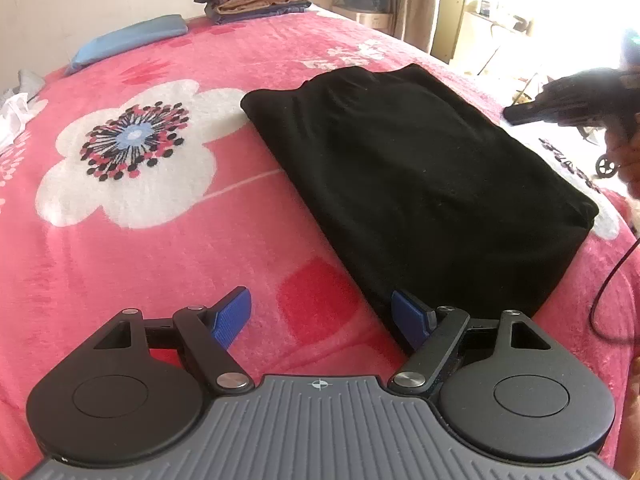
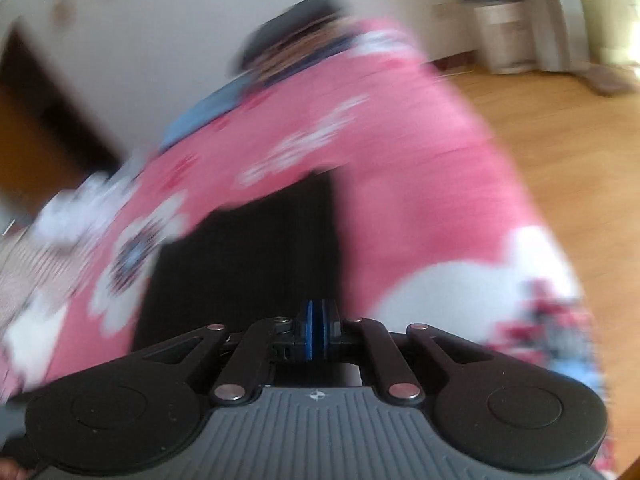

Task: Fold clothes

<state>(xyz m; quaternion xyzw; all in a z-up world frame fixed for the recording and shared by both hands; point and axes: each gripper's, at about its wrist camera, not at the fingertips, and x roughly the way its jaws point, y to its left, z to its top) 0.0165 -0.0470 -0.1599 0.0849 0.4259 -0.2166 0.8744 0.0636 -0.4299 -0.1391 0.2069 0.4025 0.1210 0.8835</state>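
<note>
The left claw [image 1: 322, 316] tilts down, jaws wide, at the near corner of the folded black garment [image 1: 416, 184] on the pink floral blanket [image 1: 160, 256], while the right claw [image 2: 319, 330] angles down over it, jaws together and empty.

No legible text, label, brand or number is shown; dark marks on the pink blanket [image 1: 140, 264] cannot be read.
</note>
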